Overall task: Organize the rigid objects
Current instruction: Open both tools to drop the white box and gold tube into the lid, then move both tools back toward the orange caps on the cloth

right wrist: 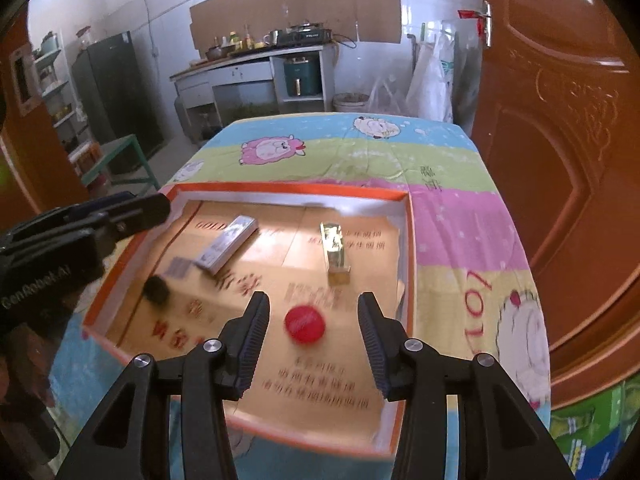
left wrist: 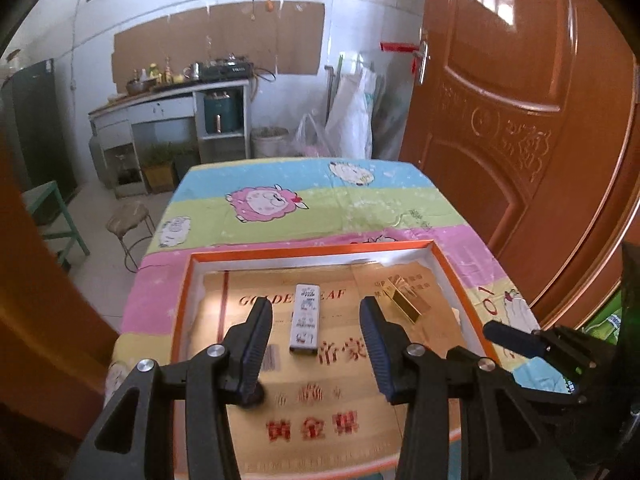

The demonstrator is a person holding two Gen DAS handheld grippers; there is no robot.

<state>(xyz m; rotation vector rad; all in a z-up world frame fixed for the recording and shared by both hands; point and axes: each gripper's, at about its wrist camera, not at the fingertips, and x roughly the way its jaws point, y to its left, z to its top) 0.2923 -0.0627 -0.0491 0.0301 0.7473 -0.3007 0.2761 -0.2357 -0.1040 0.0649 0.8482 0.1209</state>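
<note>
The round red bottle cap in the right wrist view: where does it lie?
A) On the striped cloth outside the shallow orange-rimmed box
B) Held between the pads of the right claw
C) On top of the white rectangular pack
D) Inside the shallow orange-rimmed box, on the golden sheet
D: the round red bottle cap lies flat on the golden sheet inside the shallow orange-rimmed box, ahead of the open right claw, whose pads do not touch it.

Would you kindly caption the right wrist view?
Open right gripper above a red cap in the orange-rimmed tray.
</note>
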